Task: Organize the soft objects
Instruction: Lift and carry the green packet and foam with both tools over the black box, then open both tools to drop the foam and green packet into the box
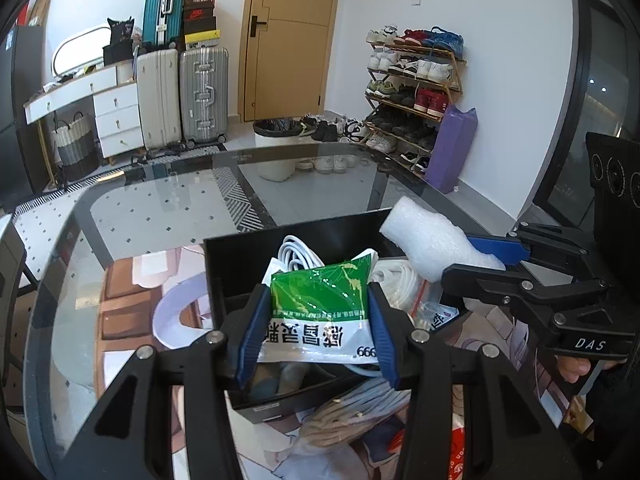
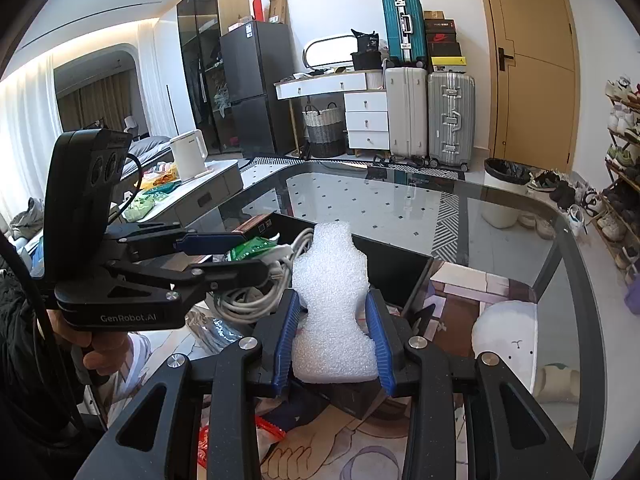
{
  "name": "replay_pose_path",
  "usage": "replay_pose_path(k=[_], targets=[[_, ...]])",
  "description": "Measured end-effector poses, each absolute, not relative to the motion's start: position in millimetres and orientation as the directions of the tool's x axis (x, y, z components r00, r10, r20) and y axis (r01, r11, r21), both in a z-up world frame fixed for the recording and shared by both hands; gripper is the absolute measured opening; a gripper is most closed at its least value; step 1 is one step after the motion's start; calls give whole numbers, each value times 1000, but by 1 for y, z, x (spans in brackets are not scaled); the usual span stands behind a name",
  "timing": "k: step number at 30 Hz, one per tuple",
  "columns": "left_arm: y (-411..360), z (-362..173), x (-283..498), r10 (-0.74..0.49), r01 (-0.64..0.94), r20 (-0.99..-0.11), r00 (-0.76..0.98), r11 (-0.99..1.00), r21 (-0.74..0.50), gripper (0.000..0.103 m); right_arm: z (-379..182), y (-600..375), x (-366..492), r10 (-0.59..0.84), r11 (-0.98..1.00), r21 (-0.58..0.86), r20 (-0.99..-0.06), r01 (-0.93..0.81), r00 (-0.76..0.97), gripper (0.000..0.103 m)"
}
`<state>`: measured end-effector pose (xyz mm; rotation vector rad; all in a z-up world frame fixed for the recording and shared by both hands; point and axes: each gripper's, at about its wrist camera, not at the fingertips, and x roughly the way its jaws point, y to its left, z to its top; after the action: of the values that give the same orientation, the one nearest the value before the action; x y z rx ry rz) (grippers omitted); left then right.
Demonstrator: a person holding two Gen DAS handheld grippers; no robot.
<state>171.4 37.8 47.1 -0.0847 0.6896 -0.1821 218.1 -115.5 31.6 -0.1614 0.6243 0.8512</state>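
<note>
In the lower centre of the left wrist view, the left tool (image 1: 316,320) pinches a green and white packet (image 1: 320,304) between its blue fingers (image 1: 250,332); the packet is glossy and crinkled, with dark characters printed on its white band, and it hangs over a black box (image 1: 240,252) on the glass table (image 1: 160,208). Inside the box lie coiled white cables (image 1: 296,252), pale and looped, partly under the packet. At the right of that frame, the right tool (image 1: 476,256) grips a piece of white foam (image 1: 432,240) above the box's far right corner. In the right wrist view the foam (image 2: 334,312) fills the centre, bubbly in texture and waisted where the right tool (image 2: 334,340) squeezes it. The left tool (image 2: 224,254) appears at mid left, closed on the green packet (image 2: 250,249).
</note>
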Motion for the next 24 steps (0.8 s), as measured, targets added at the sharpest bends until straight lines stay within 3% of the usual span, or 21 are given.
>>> replay_pose_path(k=[24], targets=[[33,35,168,-188,133,-666,722,982,-134,47,18,-94,243,608,669,102,-645,-737,463,35]])
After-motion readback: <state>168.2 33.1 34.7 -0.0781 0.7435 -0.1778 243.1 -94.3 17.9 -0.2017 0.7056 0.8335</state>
